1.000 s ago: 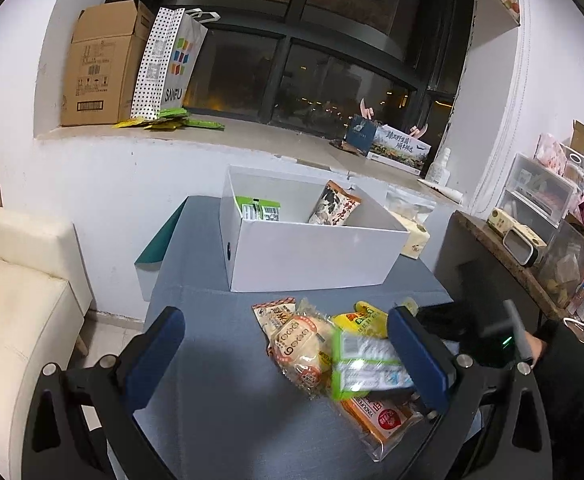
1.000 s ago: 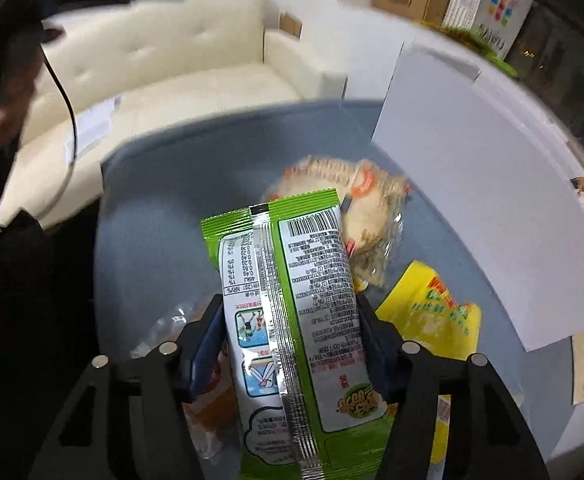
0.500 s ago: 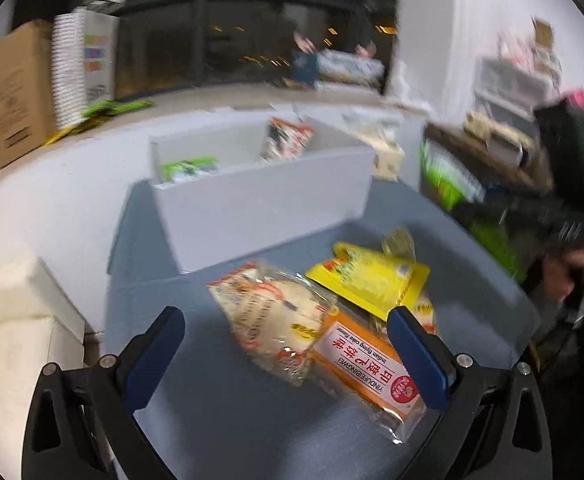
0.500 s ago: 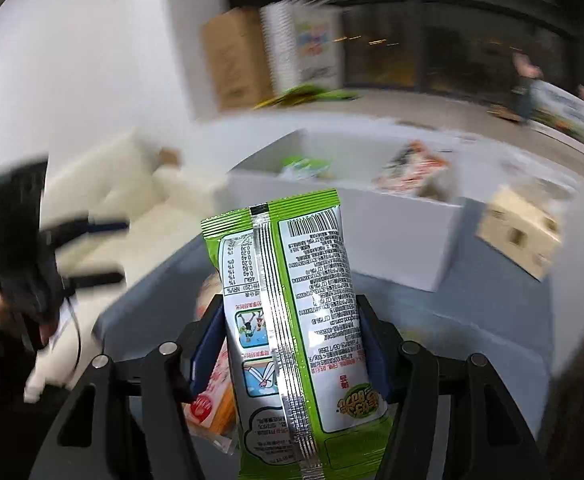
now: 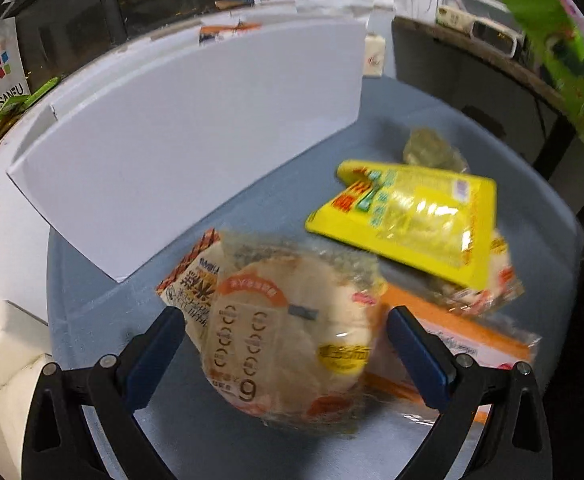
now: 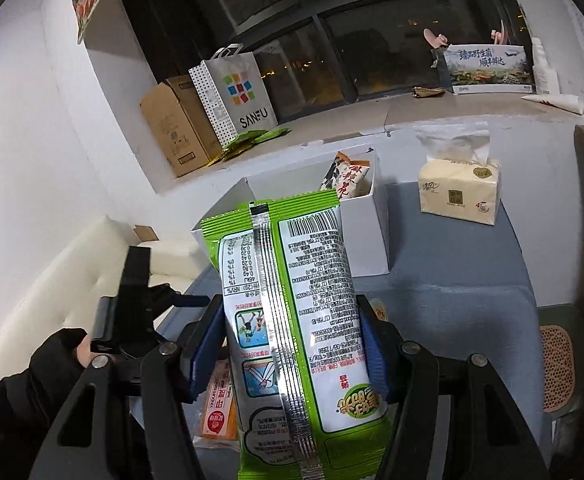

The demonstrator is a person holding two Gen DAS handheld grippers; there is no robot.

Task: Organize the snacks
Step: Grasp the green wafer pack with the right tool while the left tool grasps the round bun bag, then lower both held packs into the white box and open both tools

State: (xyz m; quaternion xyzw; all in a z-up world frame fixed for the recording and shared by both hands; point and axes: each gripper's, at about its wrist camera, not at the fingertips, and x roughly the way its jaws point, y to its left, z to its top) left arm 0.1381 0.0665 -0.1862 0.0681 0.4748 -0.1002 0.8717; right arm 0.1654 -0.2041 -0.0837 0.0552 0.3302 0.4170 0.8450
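Two tongs: right (image 6: 288,354) gripping green packet (image 6: 292,320), left (image 5: 286,354) agape.

left gripper (image 5: 284,344) — black frame, blue pads | silver screws | black sleeve (image 6: 16,392)

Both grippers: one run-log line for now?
right gripper: shut on green packet | left gripper: open over round cake pack | white box: ahead
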